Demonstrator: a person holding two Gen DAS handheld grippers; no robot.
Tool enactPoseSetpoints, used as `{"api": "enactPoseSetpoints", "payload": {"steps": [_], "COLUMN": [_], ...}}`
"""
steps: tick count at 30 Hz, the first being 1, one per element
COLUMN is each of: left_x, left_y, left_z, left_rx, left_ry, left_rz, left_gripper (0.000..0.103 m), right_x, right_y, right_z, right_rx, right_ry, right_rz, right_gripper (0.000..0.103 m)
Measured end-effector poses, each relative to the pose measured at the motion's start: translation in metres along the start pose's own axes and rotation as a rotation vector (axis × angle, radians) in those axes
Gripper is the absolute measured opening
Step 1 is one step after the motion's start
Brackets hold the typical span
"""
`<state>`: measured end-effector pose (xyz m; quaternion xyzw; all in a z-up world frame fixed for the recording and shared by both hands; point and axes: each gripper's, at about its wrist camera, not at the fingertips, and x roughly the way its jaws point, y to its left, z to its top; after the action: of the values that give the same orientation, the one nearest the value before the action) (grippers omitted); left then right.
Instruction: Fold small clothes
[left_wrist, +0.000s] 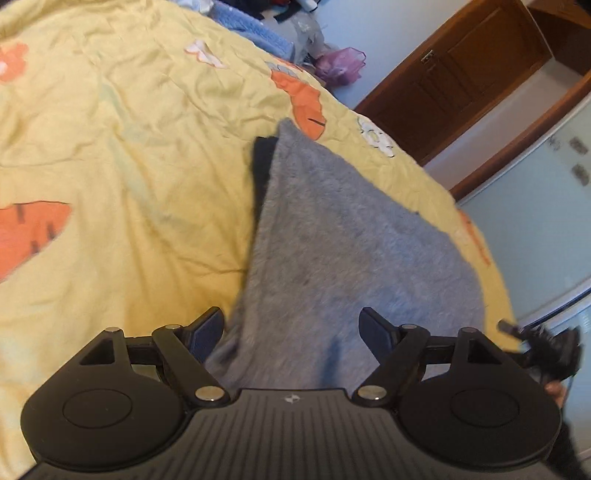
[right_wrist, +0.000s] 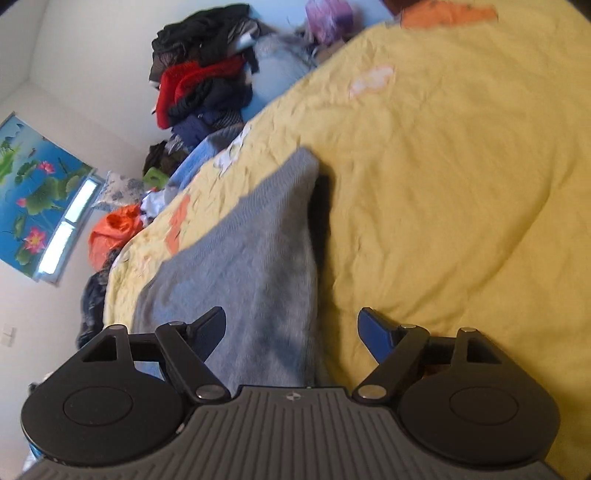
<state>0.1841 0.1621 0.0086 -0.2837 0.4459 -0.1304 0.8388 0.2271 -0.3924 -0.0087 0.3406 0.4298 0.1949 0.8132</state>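
Bed covered by a crumpled yellow quilt (left_wrist: 129, 155) printed with orange carrots (left_wrist: 306, 103) and white flowers. Brown wooden door (left_wrist: 454, 77) beyond its far edge, pale wall beside it. Heap of dark and red clothes (right_wrist: 203, 85) piled past the bed. White walls; lotus-pond poster (right_wrist: 33, 192) with a bright window strip (right_wrist: 70, 229) next to it. Orange bag (right_wrist: 114, 232) near the bed's corner.

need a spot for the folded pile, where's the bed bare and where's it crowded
Bare yellow quilt lies open beside the grey garment, on its dark-edged side. The far edge is crowded: clothes heap, orange bag.
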Motion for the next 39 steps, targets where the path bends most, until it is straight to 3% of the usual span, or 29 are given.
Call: {"api": "enactPoseSetpoints", "payload": {"steps": [2, 5, 6, 7, 8, 9, 10, 11, 16, 24, 30, 33, 36, 38, 39], "left_x": [0.012, 0.023, 0.024, 0.027, 0.028, 0.027, 0.026, 0.025, 0.018, -0.039, -0.071, -0.058, -0.049, -0.066, -0.077], "left_y": [-0.002, -0.010, -0.012, -0.012, -0.012, -0.011, -0.009, -0.008, -0.019, -0.050, -0.044, -0.022, -0.005, -0.009, -0.017], "left_z": [0.007, 0.012, 0.012, 0.012, 0.011, 0.010, 0.010, 0.009, 0.013, 0.021, -0.026, -0.058, -0.075, -0.075, -0.072], "left_rx": [-0.032, -0.012, -0.005, 0.004, 0.011, 0.015, 0.010, 0.011, 0.048, 0.108, 0.111, 0.113, 0.102, 0.147, 0.193], "left_ry": [0.023, 0.036, 0.038, 0.058, 0.066, 0.067, 0.075, 0.084, 0.079, 0.008, 0.042, 0.104, 0.153, 0.090, 0.050], "left_rz": [-0.047, -0.060, -0.056, -0.043, -0.023, -0.020, -0.021, 0.005, 0.051, -0.028, -0.068, 0.038, 0.081, 0.118, 0.152], "left_gripper": [0.081, 0.079, 0.071, 0.044, 0.036, 0.036, 0.029, 0.012, 0.009, 0.008, 0.008, 0.008, 0.012, 0.014, 0.014], "right_x": [0.005, 0.020, 0.023, 0.025, 0.027, 0.031, 0.036, 0.036, 0.030, -0.005, -0.040, -0.048, -0.044, -0.057, -0.069], "right_y": [0.000, 0.003, 0.006, 0.008, 0.009, 0.008, 0.006, 0.004, 0.014, 0.041, 0.041, 0.033, 0.014, 0.004, 0.001], "right_z": [-0.003, -0.006, -0.005, -0.005, -0.005, -0.006, -0.007, -0.010, -0.011, 0.009, -0.018, -0.050, -0.076, -0.075, -0.071], "right_rx": [0.024, 0.056, 0.049, 0.043, 0.044, 0.044, 0.040, 0.034, -0.011, -0.022, -0.008, -0.035, -0.025, 0.021, 0.043], "right_ry": [0.023, 0.068, 0.076, 0.083, 0.096, 0.116, 0.143, 0.140, 0.131, 0.114, 0.158, 0.188, 0.220, 0.131, 0.055], "right_rz": [0.051, 0.126, 0.138, 0.143, 0.142, 0.129, 0.096, 0.100, 0.085, 0.134, 0.205, 0.149, 0.069, 0.032, 0.022], "right_gripper": [0.080, 0.080, 0.080, 0.076, 0.057, 0.040, 0.017, 0.018, 0.018, 0.017, 0.017, 0.019, 0.025, 0.049, 0.056]}}
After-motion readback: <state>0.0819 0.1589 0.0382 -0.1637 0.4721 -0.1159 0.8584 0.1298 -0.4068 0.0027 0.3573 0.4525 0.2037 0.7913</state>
